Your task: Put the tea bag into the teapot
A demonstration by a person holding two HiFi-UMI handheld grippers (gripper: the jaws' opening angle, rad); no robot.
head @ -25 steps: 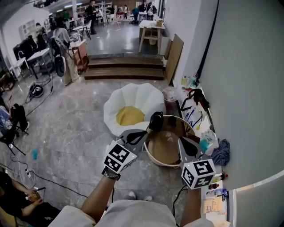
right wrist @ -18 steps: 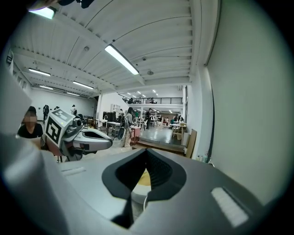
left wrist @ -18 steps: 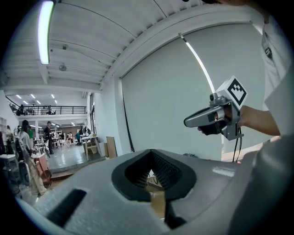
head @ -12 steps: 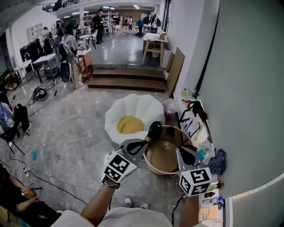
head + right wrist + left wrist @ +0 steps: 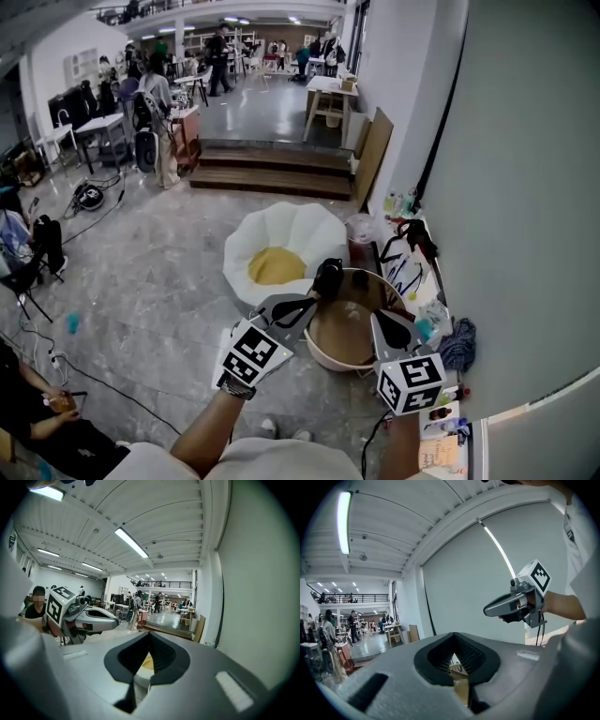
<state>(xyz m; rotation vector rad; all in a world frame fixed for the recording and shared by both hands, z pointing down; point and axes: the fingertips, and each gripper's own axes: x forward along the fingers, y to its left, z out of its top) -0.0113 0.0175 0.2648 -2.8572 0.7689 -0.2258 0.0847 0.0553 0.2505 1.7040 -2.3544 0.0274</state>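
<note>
A black teapot (image 5: 328, 277) stands at the far left rim of a small round wooden table (image 5: 342, 337) below me. My left gripper (image 5: 312, 299) is held just in front of the teapot, its jaws shut with nothing between them. My right gripper (image 5: 382, 320) hovers over the table's right side, also shut and empty. In the left gripper view the left gripper (image 5: 452, 638) points up at the wall, with the right gripper (image 5: 487, 611) at upper right. The right gripper (image 5: 150, 635) view shows the left gripper (image 5: 115, 620) at left. No tea bag is visible.
A white flower-shaped cushion with a yellow centre (image 5: 281, 251) lies on the floor behind the table. Bottles, cables and a blue cloth (image 5: 458, 344) crowd the strip along the wall at right. Wooden steps (image 5: 272, 169) rise further back.
The head view has tilted up a little, so both grippers sit slightly lower in the picture. The grippers stay shut over the table.
</note>
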